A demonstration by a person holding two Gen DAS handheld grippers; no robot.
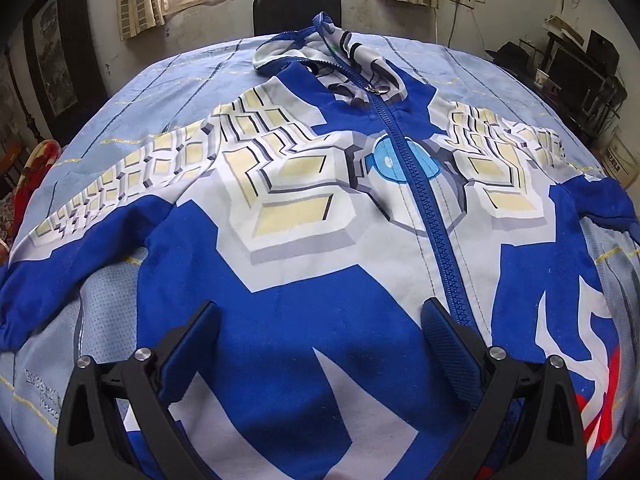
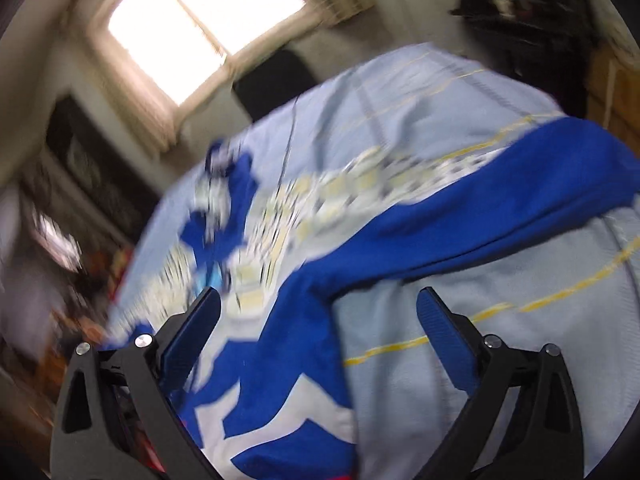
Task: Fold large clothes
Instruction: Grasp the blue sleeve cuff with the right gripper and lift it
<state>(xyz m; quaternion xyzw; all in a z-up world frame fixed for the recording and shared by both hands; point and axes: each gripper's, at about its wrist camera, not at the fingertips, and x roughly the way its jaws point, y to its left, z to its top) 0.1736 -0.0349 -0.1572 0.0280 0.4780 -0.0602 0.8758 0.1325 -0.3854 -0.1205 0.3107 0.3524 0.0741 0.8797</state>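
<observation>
Jacket (image 1: 320, 208) lies front-up on the blue sheet (image 1: 168, 80), zipped, sleeves thrown out to both sides, hood (image 1: 320, 54) toward the window; spread flat like this, presumably so the folds can start from a square shape. Left gripper (image 1: 320, 320) hangs low over the hem end, fingers wide, nothing between them; the blue body panel shows in the gap and the zip (image 1: 432, 216) runs just beside the right-hand finger. Right gripper (image 2: 318, 312) view is blurred by motion; fingers also wide and empty, tilted over the jacket's side edge, with its sleeve (image 2: 480, 208) crossing beyond the tips. Contact with the cloth: cannot tell.
</observation>
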